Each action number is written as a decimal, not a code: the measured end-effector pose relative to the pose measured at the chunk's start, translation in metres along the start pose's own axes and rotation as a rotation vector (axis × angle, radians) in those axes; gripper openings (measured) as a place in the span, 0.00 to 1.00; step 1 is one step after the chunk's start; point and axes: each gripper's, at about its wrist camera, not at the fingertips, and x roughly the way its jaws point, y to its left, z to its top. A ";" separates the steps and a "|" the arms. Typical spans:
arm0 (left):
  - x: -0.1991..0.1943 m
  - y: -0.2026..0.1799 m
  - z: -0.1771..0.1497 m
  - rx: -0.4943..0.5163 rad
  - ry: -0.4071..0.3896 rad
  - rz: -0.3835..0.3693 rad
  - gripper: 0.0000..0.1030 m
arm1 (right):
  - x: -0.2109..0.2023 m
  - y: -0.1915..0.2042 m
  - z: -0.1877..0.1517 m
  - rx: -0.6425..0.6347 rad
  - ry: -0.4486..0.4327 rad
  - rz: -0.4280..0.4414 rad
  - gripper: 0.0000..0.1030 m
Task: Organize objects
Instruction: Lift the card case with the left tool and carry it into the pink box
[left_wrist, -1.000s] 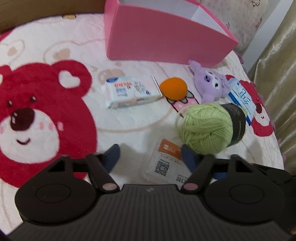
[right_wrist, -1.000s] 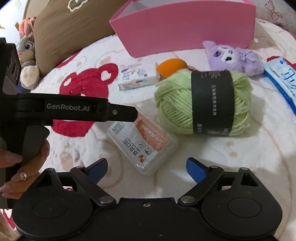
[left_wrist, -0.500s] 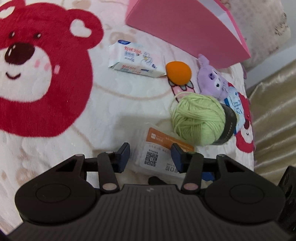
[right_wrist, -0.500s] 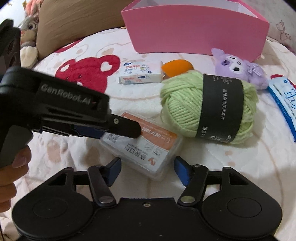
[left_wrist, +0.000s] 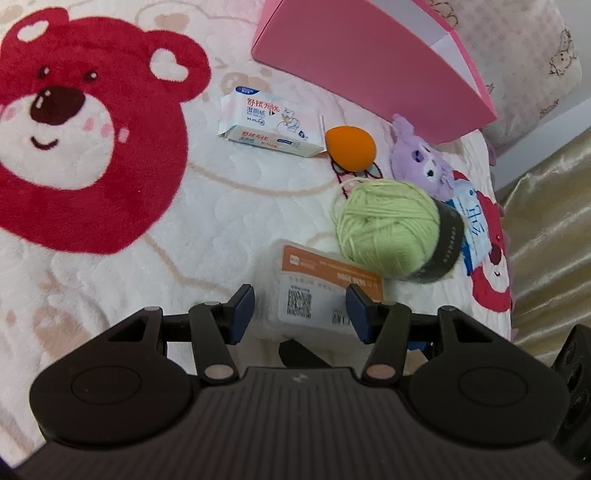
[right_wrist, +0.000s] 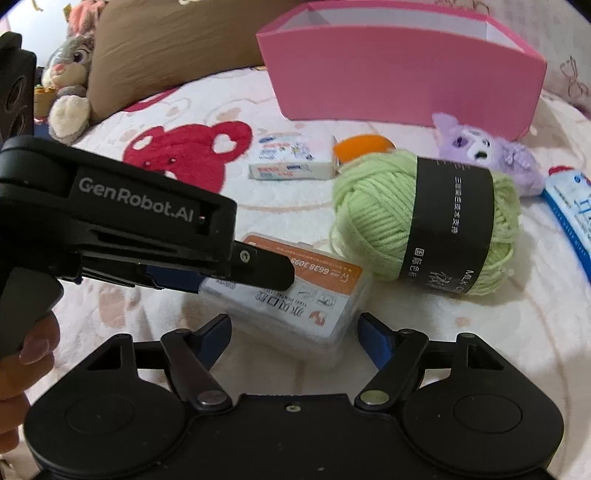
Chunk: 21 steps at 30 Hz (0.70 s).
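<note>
Both tools are matte black with blue finger pads — the left tool (right_wrist: 255, 273) carries white "GenRobot.AI" lettering and a small screw; the right tool (right_wrist: 293, 334) shows silver pivot rivets and round black discs.

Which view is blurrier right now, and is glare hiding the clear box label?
Left wrist: yarn ball and clear box slightly motion-smeared, fisheye bending at the edges. Right wrist: sharper; box label readable, no glare, though the left gripper shadows and covers part of it.
</note>
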 end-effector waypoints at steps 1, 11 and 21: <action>-0.005 -0.001 -0.001 0.003 -0.005 -0.001 0.51 | -0.004 0.001 0.000 -0.005 -0.007 0.003 0.77; -0.057 -0.018 -0.004 0.026 -0.065 -0.023 0.51 | -0.049 0.024 0.009 -0.117 -0.103 0.008 0.74; -0.095 -0.068 0.009 0.110 -0.156 -0.033 0.51 | -0.103 0.009 0.036 -0.156 -0.209 0.021 0.71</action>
